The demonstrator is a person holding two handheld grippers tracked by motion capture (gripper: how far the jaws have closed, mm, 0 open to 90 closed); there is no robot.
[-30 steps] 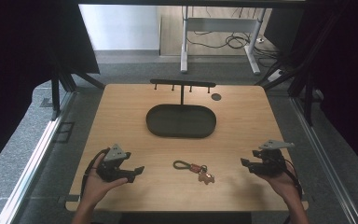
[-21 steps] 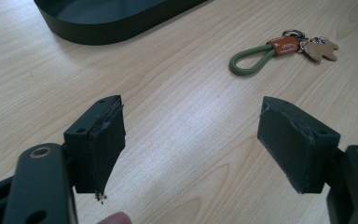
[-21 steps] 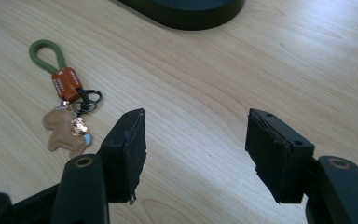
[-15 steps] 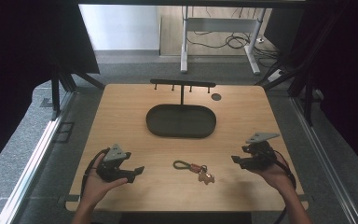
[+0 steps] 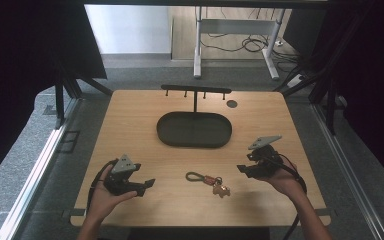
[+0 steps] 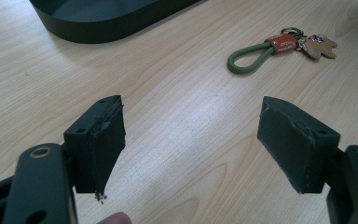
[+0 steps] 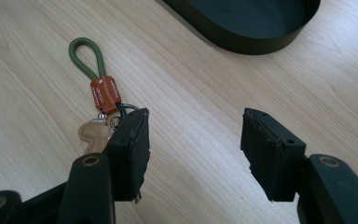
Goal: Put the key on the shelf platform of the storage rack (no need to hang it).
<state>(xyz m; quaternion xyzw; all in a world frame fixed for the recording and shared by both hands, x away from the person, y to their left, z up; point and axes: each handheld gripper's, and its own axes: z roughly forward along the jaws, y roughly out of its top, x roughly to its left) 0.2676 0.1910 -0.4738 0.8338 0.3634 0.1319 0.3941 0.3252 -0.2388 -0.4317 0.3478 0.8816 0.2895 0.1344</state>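
Table: light wooden top [image 5: 130, 120], centre of the high view, grey floor around it
Tray: dark oval tray [image 5: 194, 129] on the table, upper middle of the high view; its rim also cuts the top left of the left gripper view and the top right of the right gripper view
Rack: thin black T-shaped rack [image 5: 196, 90] standing just behind the tray, toward the top of the high view
Left gripper: left gripper [image 5: 147, 184], lower left of the high view, held in a hand [image 5: 105, 192]; jaws spread wide with bare wood between them, gripping nothing
Right gripper: right gripper [image 5: 242, 170], lower right of the high view, held in a hand [image 5: 285, 177]; jaws apart and empty, cable trailing toward the bottom edge
Keyring: green cord loop keyring [image 5: 209, 180] with an orange tag and a tan charm, flat on the table, lower middle of the high view, between the two grippers; upper right of the left gripper view, left of centre in the right gripper view, its charm end partly hidden behind that view's left jaw
Small disc: dark round spot [image 5: 232, 104] on the table, right of the rack
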